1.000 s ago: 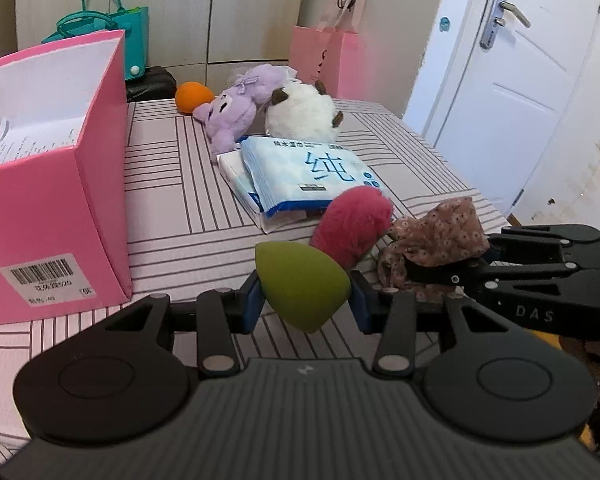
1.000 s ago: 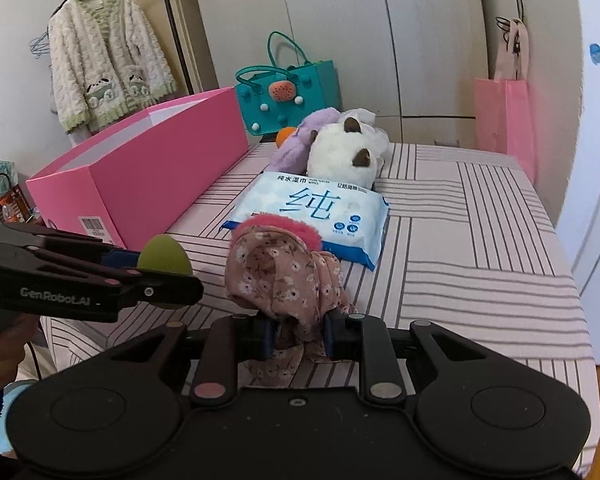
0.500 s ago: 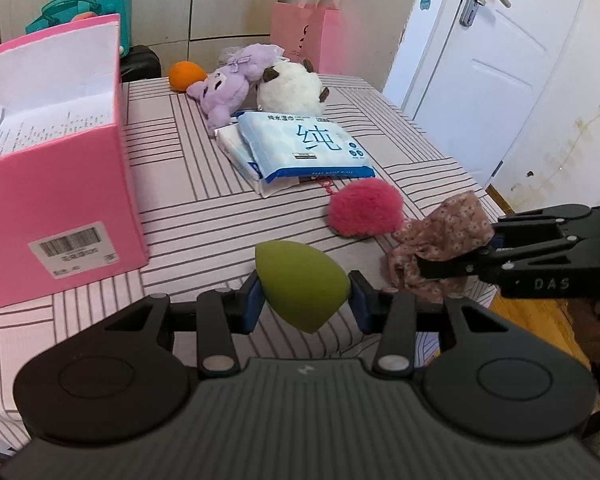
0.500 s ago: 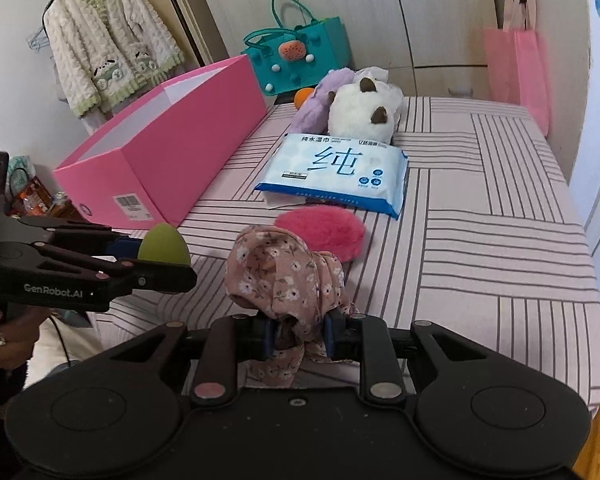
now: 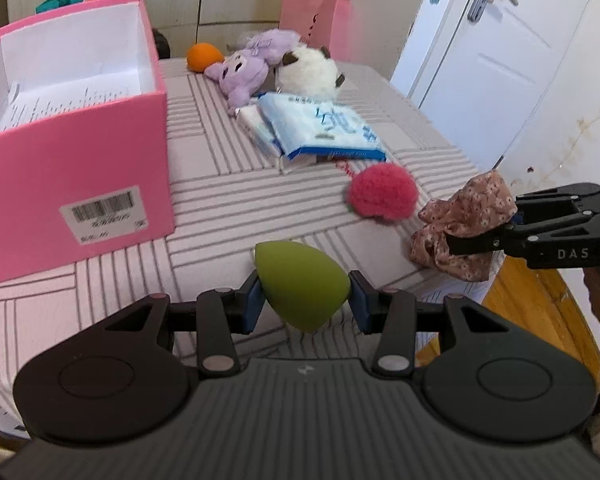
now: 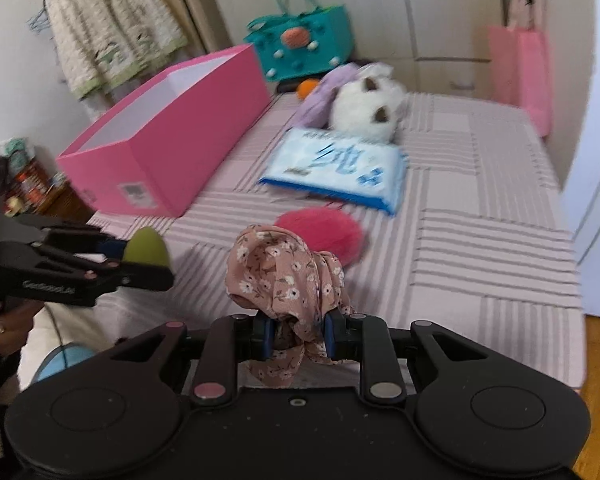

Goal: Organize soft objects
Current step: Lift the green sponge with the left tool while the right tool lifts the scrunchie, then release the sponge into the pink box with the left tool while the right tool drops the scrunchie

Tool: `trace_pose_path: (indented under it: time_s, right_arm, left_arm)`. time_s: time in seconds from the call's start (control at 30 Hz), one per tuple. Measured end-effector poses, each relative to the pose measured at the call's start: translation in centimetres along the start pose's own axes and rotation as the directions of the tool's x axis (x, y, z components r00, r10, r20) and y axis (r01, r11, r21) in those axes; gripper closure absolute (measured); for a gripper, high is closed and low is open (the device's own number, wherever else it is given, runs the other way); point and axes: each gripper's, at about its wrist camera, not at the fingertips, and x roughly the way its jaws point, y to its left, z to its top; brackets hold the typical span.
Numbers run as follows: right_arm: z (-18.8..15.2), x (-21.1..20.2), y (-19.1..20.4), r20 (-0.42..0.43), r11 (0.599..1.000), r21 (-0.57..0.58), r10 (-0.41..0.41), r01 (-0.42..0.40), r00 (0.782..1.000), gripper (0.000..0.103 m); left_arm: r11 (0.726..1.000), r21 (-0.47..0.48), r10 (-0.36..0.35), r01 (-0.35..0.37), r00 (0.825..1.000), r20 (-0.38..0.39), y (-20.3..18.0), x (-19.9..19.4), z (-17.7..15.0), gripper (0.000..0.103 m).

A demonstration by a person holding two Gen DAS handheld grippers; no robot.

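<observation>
- The left gripper [image 5: 304,300] had its blue pads pressed on the two sides of a green egg-shaped sponge [image 5: 300,284], holding it clear of the table near the close edge.
- The right gripper [image 6: 298,338] was closed on a bunched floral fabric scrunchie [image 6: 284,276], pinched low between the pads with the cloth puffing up above them and a tail hanging below.
- In the left wrist view the scrunchie [image 5: 464,224] hung at the right, over the table's near right corner.
- A fluffy red pompom [image 5: 382,194] lay on the striped tablecloth [image 5: 228,196] just beyond both held items, apart from each.
- Farther back lay a blue-and-white tissue pack [image 5: 320,128], with another white pack [image 5: 256,124] partly under its left edge.
- Behind the packs were a purple plush toy [image 5: 246,68] and a white fluffy plush [image 5: 308,72], touching each other, and an orange ball [image 5: 202,56] to their left.
- An open pink box [image 5: 76,184] stood on the left of the table, with a sheet of printed paper [image 5: 56,100] inside.
- A person's hand [image 6: 0,328] gripped the left tool's handle at the near left.
</observation>
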Motion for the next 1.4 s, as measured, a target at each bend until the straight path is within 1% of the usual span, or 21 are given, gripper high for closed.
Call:
trace_pose_path:
  time_s: [0.1, 0.2, 0.3, 0.4, 0.43, 0.5, 0.57, 0.67, 0.77, 0.9, 1.0, 1.07, 1.17, 1.2, 1.27, 1.37, 1.4]
  right_arm:
    - [0.5, 0.5, 1.2, -0.045, 0.998, -0.024, 0.053, -0.054, 0.998, 0.075]
    - [1.5, 1.0, 2.8, -0.09, 0.99, -0.064, 0.122, -0.128, 0.988, 0.075]
    - [2.5, 1.8, 5.0, -0.134, 0.972, -0.109, 0.195, -0.21, 0.972, 0.075]
    - [3.6, 2.9, 7.0, -0.182, 0.948, -0.146, 0.256, -0.284, 0.949, 0.075]
    - [3.9, 3.1, 7.5, -0.194, 0.94, -0.159, 0.27, -0.302, 0.943, 0.075]
    - [4.7, 3.8, 8.7, -0.215, 0.925, -0.183, 0.292, -0.332, 0.932, 0.075]
    - [5.3, 4.2, 9.8, -0.227, 0.913, -0.205, 0.306, -0.352, 0.925, 0.075]
    - [6.6, 4.9, 10.8, -0.239, 0.894, -0.229, 0.331, -0.384, 0.913, 0.075]
    - [8.0, 5.0, 11.7, -0.238, 0.881, -0.245, 0.351, -0.405, 0.906, 0.075]
    - [10.4, 4.6, 12.4, -0.223, 0.863, -0.256, 0.385, -0.435, 0.896, 0.075]
    - [12.1, 4.5, 12.9, -0.184, 0.86, -0.284, 0.384, -0.423, 0.905, 0.075]
    - [13.5, 4.5, 13.2, -0.152, 0.858, -0.306, 0.385, -0.413, 0.911, 0.074]
    - [15.5, 5.4, 13.1, -0.115, 0.844, -0.336, 0.404, -0.419, 0.907, 0.074]
    - [16.1, 6.0, 12.9, -0.097, 0.846, -0.333, 0.41, -0.417, 0.907, 0.074]
    - [17.3, 7.4, 12.2, -0.083, 0.854, -0.313, 0.41, -0.414, 0.908, 0.074]
    - [19.1, 8.5, 11.8, -0.053, 0.859, -0.329, 0.398, -0.393, 0.916, 0.074]
    - [19.7, 8.7, 11.8, -0.035, 0.857, -0.348, 0.394, -0.381, 0.918, 0.074]
  left_arm:
    - [1.0, -0.001, 0.02, -0.02, 0.999, -0.037, 0.5, -0.5, -0.3, 0.06]
    - [0.999, -0.006, 0.036, -0.037, 0.998, -0.051, 1.1, -1.7, -0.6, 0.06]
    - [0.999, -0.014, 0.045, -0.046, 0.997, -0.067, 1.7, -3.2, -0.7, 0.06]
    - [0.999, -0.016, 0.048, -0.05, 0.995, -0.09, 2.4, -4.5, -0.8, 0.059]
    - [0.999, -0.012, 0.049, -0.05, 0.994, -0.097, 2.5, -4.9, -0.8, 0.059]
    - [0.997, -0.018, 0.071, -0.073, 0.992, -0.101, 3.1, -5.6, -0.8, 0.059]
    - [0.995, -0.02, 0.093, -0.096, 0.992, -0.09, 3.6, -6.4, -0.8, 0.059]
    - [0.994, -0.037, 0.099, -0.101, 0.993, -0.068, 4.4, -7.7, -0.4, 0.059]
    - [0.994, -0.053, 0.094, -0.097, 0.994, -0.048, 5.0, -8.8, 0.2, 0.059]
    - [0.993, -0.049, 0.104, -0.104, 0.995, -0.002, 5.5, -9.9, 1.4, 0.058]
    - [0.993, -0.065, 0.103, -0.099, 0.993, 0.061, 6.3, -10.7, 2.8, 0.058]
    - [0.992, -0.062, 0.117, -0.111, 0.988, 0.104, 6.9, -11.0, 3.9, 0.058]
    - [0.989, -0.065, 0.143, -0.134, 0.977, 0.155, 8.0, -10.9, 5.9, 0.058]
    - [0.987, -0.072, 0.153, -0.143, 0.975, 0.161, 8.5, -10.6, 6.5, 0.058]
    - [0.981, -0.075, 0.191, -0.18, 0.968, 0.164, 9.5, -9.8, 7.8, 0.058]
    - [0.956, -0.03, 0.293, -0.292, 0.942, 0.166, 10.4, -8.4, 9.7, 0.057]
    - [0.95, -0.019, 0.311, -0.312, 0.936, 0.162, 10.9, -7.9, 10.5, 0.057]
